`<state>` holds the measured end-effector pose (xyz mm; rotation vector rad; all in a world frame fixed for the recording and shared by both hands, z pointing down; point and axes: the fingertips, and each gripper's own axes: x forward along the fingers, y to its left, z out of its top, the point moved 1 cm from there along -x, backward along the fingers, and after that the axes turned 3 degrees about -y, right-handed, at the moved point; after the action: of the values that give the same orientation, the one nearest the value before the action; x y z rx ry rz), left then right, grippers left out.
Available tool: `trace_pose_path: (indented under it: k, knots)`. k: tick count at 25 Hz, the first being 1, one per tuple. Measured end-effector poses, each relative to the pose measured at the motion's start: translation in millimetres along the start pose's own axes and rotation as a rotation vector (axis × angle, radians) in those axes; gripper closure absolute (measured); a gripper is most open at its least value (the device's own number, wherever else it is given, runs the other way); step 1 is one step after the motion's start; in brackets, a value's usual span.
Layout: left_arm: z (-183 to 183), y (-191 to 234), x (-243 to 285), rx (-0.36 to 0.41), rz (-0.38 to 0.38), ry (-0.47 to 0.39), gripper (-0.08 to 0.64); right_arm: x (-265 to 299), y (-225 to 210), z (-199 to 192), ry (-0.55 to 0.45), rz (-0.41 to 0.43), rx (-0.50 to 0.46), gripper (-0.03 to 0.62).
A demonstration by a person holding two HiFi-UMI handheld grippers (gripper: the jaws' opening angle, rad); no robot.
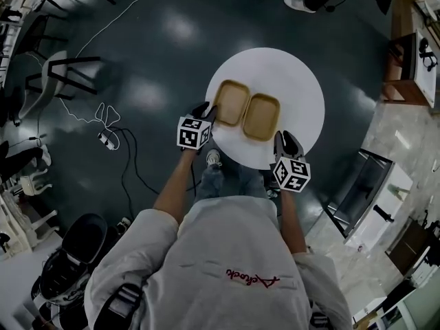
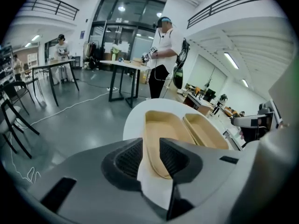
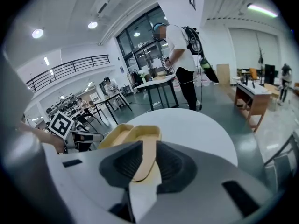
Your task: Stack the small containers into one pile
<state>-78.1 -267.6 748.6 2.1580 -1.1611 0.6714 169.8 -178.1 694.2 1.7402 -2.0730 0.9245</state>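
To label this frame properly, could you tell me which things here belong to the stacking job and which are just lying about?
Job: left container, right container, side by side on the white round table; left gripper and right gripper, each open at a rim.
Lying about: floor cable, chair, wooden desk, standing person.

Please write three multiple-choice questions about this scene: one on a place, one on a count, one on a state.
1. Where do the tan containers stand? A. on the floor B. on the round white table C. on a chair
2. How many containers are there? A. two B. one C. four
3. How do they lie? A. stacked B. upside down C. side by side, open side up
Key: 1 B, the head view shows them on the tabletop; 2 A, two separate rims show; 3 C, neither sits inside the other.
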Motion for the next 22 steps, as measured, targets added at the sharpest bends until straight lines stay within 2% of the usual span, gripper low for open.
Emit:
trace_pose_path:
  k: [7,15,22]
  knots:
    - [-13.1,3.0,15.7,0.003,0.036,0.052,0.457,-0.5,-15.8,2.1,0.012,-0.008,-0.006,0.499]
    - [-13.1,7.0,16.9,-0.021,0.084,0.063,0.534,-6.6,-27.8,3.7,0.012,-0.021,-0.006,0.505]
    - [0.2,12.5,-0.2,-0.051,0.088,0.003,0.537,-3.1,-15.3,2.1,0.007,-0.009,-0.007,0.511]
